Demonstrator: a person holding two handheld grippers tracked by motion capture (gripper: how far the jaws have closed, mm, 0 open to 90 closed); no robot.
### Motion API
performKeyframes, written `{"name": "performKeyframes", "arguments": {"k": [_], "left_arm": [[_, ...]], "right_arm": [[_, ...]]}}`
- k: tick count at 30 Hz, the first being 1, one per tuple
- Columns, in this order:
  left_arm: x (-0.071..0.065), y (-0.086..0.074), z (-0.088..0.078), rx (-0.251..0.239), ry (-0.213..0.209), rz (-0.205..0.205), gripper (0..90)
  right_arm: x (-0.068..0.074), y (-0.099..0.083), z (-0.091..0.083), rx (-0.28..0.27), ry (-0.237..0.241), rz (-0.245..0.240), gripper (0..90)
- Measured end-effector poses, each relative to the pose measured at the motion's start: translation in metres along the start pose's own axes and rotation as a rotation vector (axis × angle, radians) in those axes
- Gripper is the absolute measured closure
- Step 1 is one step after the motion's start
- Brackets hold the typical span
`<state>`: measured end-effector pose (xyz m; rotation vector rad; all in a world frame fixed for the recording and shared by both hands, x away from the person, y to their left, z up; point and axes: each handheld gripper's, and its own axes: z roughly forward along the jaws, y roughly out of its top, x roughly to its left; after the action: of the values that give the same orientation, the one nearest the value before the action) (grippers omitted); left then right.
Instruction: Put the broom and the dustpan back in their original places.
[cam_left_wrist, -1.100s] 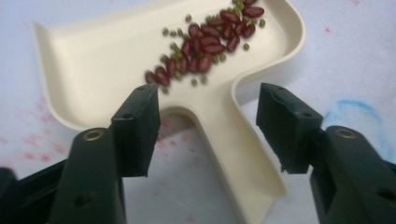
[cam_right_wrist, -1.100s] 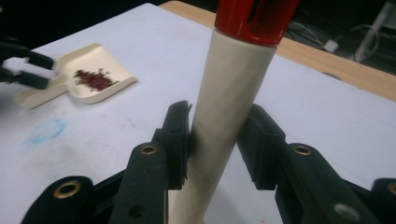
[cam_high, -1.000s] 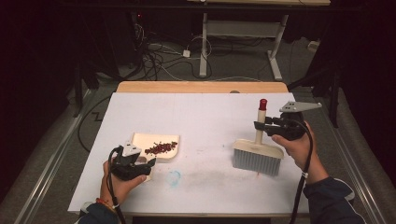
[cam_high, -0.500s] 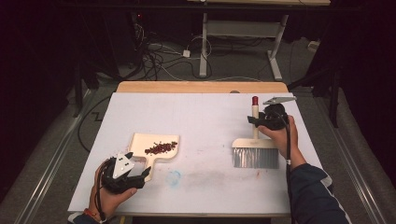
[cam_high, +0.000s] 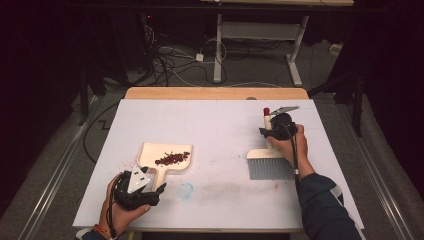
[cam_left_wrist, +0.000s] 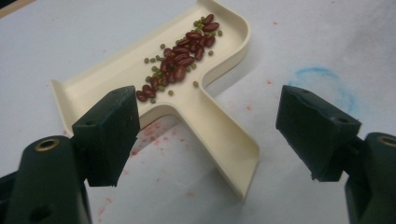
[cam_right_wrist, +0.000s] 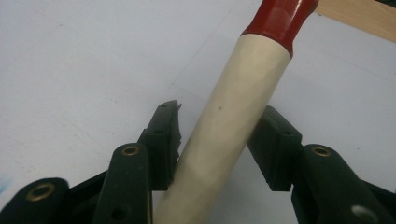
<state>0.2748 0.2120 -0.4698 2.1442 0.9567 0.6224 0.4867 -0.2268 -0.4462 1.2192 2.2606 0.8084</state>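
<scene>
The right gripper (cam_right_wrist: 219, 140) has just been opening around the brush (cam_high: 270, 162), laid near the surface's right edge. The left gripper (cam_left_wrist: 210, 135) is spread behind the dustpan (cam_left_wrist: 187, 93); beans (cam_left_wrist: 182, 51) are swept in already.

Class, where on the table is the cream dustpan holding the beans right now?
In the high view the dustpan lies flat on the table's left half, its handle pointing toward the open left gripper, well left of the brush.

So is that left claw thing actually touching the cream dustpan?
Apart. In the left gripper view the left gripper is open, both pads clear of the dustpan handle lying between them.
</scene>
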Motion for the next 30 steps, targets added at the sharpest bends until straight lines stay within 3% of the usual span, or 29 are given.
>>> {"name": "performKeyframes", "arguments": {"k": [5,19,30], "left_arm": [[0.000,0.000,0.002,0.013,-0.024,0.003,21.7],[-0.001,-0.001,0.003,0.019,-0.026,0.015,21.7],[-0.001,-0.001,0.005,0.024,-0.024,0.020,21.7]], "right_arm": [[0.002,-0.002,0.006,-0.012,-0.015,0.010,51.4],[0.004,-0.004,0.005,-0.060,-0.006,0.022,48.5],[0.005,-0.001,-0.011,-0.155,0.008,0.021,42.3]]}}
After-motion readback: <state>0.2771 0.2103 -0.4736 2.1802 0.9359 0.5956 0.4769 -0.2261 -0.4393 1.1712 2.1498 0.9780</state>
